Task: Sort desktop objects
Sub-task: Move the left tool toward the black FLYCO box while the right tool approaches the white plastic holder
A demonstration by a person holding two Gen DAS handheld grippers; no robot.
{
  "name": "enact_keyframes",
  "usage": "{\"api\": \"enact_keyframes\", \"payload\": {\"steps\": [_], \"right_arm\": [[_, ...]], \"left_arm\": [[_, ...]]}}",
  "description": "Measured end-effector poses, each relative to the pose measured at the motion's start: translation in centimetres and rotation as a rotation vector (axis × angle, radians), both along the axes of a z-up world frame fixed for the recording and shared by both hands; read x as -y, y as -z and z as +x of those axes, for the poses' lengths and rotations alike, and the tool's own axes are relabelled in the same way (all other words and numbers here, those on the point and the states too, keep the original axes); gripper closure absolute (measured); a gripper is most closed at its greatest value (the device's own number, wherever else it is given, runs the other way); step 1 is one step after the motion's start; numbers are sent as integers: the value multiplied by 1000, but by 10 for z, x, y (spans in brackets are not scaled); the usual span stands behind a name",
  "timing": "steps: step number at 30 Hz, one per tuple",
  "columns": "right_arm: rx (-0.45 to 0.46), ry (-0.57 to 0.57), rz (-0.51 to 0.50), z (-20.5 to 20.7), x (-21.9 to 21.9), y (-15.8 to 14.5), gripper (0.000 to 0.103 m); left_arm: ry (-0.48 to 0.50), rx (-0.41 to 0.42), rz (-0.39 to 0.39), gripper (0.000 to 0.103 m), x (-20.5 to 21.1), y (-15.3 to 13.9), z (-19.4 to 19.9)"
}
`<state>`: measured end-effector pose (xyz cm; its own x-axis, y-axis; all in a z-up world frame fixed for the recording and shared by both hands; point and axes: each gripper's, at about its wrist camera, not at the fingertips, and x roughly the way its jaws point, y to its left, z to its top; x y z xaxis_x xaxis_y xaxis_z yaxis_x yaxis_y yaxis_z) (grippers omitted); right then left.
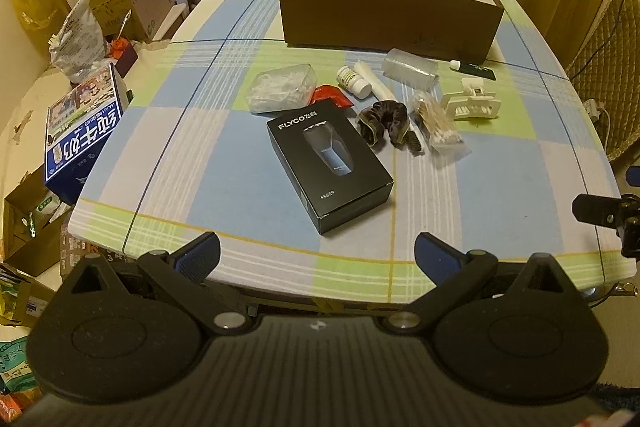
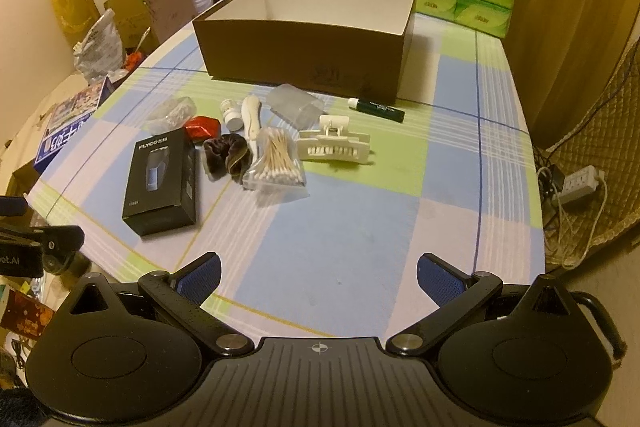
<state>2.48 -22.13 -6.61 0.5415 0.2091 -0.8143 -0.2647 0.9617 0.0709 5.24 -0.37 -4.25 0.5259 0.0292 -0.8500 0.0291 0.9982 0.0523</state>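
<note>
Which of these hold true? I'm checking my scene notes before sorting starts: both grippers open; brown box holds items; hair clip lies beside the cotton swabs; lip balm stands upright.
1. Left gripper and right gripper are open. True.
2. The brown box holds items. False: the interior that shows is bare.
3. The white hair clip lies beside the cotton swab bag. True.
4. The lip balm tube stands upright. False: it lies flat by the box.

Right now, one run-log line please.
left gripper open, idle | right gripper open, idle | brown box looks empty | shaver box on table, nearest
</note>
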Motion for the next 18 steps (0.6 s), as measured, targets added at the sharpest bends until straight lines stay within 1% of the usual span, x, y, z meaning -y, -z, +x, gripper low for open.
{"api": "enact_keyframes", "payload": {"steps": [5,10,12,18], "right_arm": [[19,11,26,9,2,2,2],[32,38,42,20,8,7,2],[30,54,48,24,13,10,2],[11,85,54,37,25,20,2]], "left_arm": [[-4,-8,-2,1,-1,10,9],[-6,-18,-11,1,1,25,26],[-2,-20,-21,1,2,31,32],[5,-28,-5,1,9,49,52]]}}
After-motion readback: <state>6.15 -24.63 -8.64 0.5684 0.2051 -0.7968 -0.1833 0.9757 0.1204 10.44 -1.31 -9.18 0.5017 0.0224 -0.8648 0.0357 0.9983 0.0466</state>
